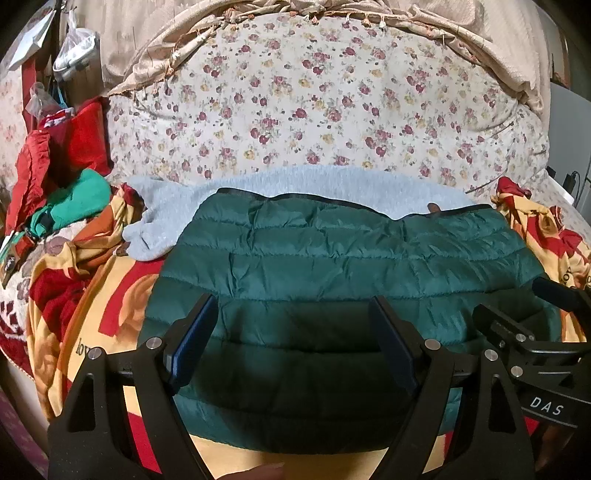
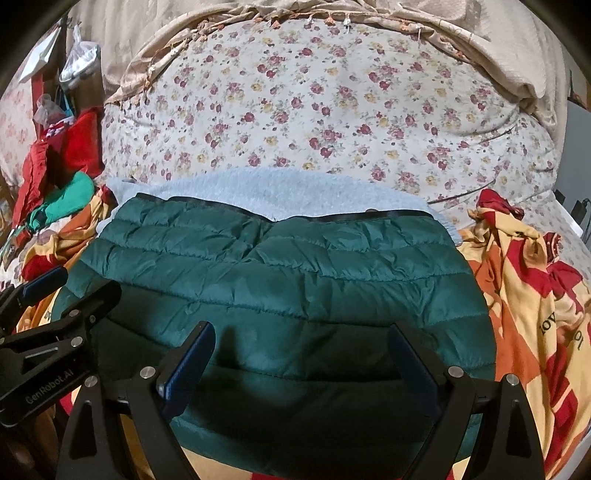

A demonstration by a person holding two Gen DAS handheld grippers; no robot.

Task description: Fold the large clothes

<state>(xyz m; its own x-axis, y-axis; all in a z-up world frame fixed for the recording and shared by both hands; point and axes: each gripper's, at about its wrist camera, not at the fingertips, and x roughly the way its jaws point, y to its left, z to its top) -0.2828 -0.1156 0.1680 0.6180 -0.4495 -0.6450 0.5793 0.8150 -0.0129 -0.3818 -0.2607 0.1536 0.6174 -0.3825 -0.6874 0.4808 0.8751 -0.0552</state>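
A dark green quilted puffer jacket (image 1: 332, 266) lies folded flat on the bed, its black-trimmed edge at the far side; it also fills the middle of the right wrist view (image 2: 280, 280). It rests partly on a pale blue fleece garment (image 1: 192, 206), which also shows in the right wrist view (image 2: 280, 192). My left gripper (image 1: 291, 332) is open and empty above the jacket's near part. My right gripper (image 2: 299, 358) is open and empty above the near part too. The right gripper shows at the right edge of the left wrist view (image 1: 524, 332), and the left gripper at the left edge of the right wrist view (image 2: 55, 325).
A yellow, red and orange printed blanket (image 1: 92, 317) lies under the jacket and bunches up at the right (image 2: 535, 295). A floral bedsheet (image 1: 317, 110) covers the bed beyond. Red and green clothes (image 1: 70, 199) are piled at the left. A beige fringed throw (image 1: 461, 33) lies at the back.
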